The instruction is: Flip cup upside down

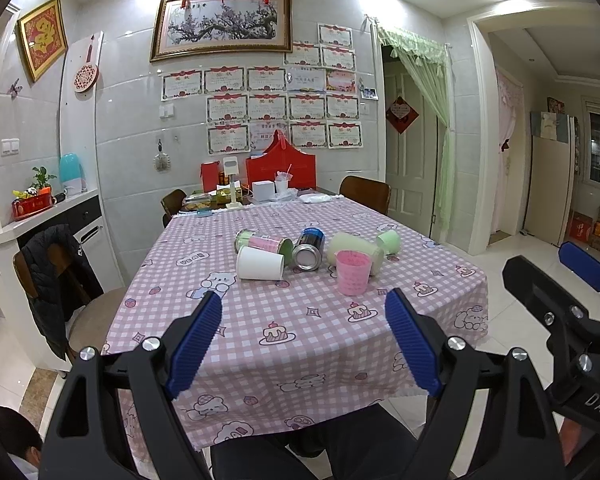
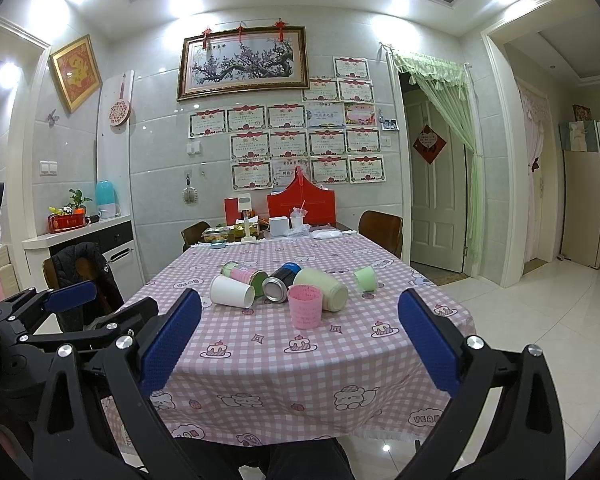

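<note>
Blue-padded, the left gripper (image 1: 304,340) and right gripper (image 2: 300,344) both hang spread wide and empty, short of the pink cup (image 1: 353,272), which stands upright on the checked tablecloth (image 1: 300,320); behind it lie a white paper cup (image 1: 260,263), steel can (image 1: 309,249) and cream tumbler (image 1: 356,250).

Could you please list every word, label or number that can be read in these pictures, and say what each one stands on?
"DAS": on the black body of the right hand-held gripper, at the right edge of the left wrist view; the rest is cut off.
"VEAN", roughly: in a printed cloud on the tablecloth; the last letter is unsure.
Certificates on the wall: red headings, too small to read.
Pink cup: faint writing, blurred.
Blue can: label unreadable.
</note>
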`<state>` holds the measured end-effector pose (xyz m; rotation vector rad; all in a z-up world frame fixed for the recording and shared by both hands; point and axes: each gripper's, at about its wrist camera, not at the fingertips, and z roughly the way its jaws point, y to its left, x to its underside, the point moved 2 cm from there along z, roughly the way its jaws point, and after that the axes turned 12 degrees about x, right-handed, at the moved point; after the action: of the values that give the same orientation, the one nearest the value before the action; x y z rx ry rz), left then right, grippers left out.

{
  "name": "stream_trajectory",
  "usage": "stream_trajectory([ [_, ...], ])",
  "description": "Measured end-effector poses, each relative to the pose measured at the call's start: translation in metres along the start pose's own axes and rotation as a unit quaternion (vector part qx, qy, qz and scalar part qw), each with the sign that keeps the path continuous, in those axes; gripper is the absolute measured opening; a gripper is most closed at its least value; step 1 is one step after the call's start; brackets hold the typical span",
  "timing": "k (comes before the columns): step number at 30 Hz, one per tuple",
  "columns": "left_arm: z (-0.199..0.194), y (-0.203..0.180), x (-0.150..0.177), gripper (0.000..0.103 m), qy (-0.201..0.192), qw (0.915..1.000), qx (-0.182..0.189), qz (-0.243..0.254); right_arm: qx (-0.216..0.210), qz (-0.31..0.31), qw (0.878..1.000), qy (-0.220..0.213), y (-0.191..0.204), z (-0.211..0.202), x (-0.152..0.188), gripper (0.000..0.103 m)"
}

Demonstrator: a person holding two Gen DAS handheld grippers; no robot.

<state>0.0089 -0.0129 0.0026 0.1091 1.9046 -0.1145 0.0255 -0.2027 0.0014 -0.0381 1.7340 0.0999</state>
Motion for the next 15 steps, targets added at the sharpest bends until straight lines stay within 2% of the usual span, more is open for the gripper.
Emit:
stream_trajectory([
  [15,0.0018,0.0016,0.002,0.083,0.001,1.0,0.001,0.0,-0.002,0.001,1.0,0.002,0.0005,0.0012,0.001,0.095],
])
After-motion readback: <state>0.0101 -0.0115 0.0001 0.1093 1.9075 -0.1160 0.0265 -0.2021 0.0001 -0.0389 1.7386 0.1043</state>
